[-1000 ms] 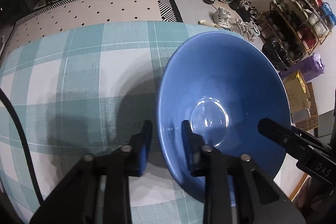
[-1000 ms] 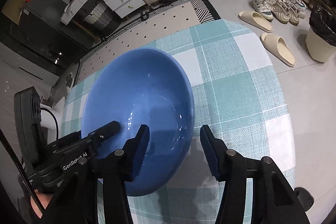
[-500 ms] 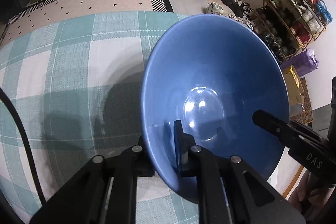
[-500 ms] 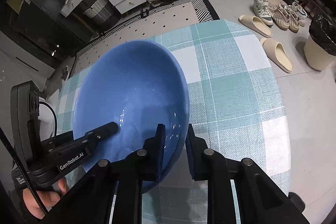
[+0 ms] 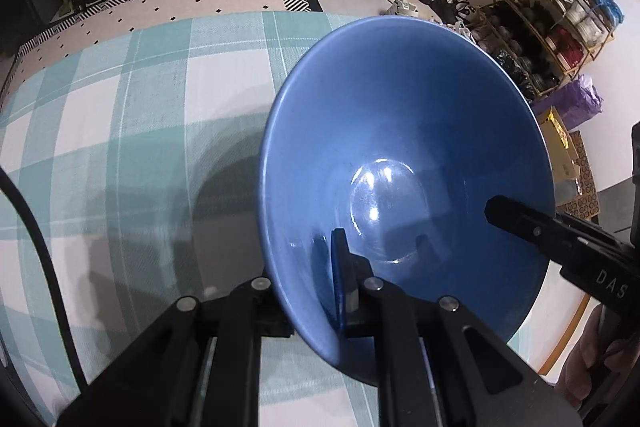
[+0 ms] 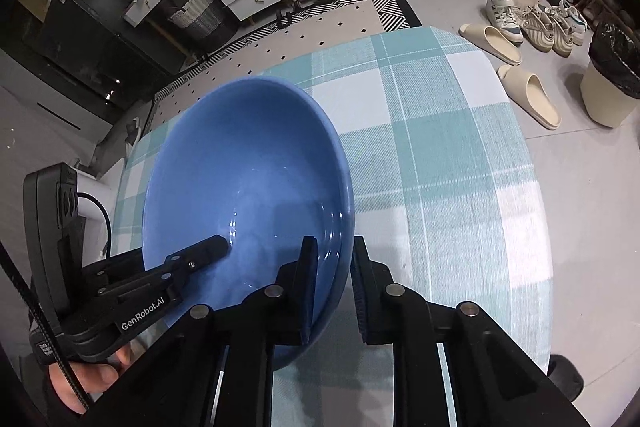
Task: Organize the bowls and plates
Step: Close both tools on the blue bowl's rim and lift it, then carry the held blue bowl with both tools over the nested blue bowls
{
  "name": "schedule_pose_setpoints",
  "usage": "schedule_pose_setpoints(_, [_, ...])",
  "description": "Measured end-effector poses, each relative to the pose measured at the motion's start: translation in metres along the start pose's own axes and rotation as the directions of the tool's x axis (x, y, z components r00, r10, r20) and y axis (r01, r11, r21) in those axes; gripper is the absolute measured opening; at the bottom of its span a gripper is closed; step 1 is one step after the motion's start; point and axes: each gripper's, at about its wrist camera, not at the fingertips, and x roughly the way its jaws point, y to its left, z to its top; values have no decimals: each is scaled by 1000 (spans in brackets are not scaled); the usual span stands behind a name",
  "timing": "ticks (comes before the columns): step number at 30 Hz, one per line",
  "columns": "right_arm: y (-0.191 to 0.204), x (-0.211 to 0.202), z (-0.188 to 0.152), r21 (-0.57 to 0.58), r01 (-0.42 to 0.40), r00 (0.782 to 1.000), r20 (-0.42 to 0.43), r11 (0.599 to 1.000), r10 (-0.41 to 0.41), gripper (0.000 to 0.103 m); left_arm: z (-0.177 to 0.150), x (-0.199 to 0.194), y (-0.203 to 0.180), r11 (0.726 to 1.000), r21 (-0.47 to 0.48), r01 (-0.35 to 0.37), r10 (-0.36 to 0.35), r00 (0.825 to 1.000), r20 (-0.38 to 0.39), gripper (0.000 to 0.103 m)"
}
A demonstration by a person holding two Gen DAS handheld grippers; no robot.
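item: blue bowl (image 5: 400, 131), tilted above your checked counter (image 5: 120, 107). your left tongs (image 5: 308, 291) clench its near rim; your right tongs (image 6: 334, 291) clench the opposite rim.

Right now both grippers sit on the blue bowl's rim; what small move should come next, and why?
Probably a slow, level lift with both hands together. The left gripper and right gripper each pinch the blue bowl wall, one finger inside, one outside, on opposite sides. The bowl is tilted above the checked tablecloth, and no stack or rack shows yet, so raising it evenly seems safest.
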Motion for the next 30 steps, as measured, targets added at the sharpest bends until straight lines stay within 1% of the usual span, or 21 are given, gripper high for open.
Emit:
schedule_pose_setpoints(4, [3,-10,-17,0,-12,1000,-7,1000,12,17,-18,-10,-1,1000,18,-15,14,1000,13,11])
schedule_pose_setpoints(11, [7,-18,-54,13,-25,998,-52,1000,26,17,-47,-22,-2,999,42,-27,26,1000,10,11])
schedule_pose_setpoints(16, [10,-28,-76,20,-37,998,-58,999,38,17,-69,-32,-4,998,58,-31,29,999,23,12])
schedule_pose_setpoints(20, [17,-33,-94,12,-33,997,-68,999,34,17,-87,-40,-3,997,67,-36,34,999,28,12])
schedule_pose_setpoints(30, [27,-40,-128,3,-40,996,-82,999,41,17,-113,-48,4,997,65,-31,29,999,36,12])
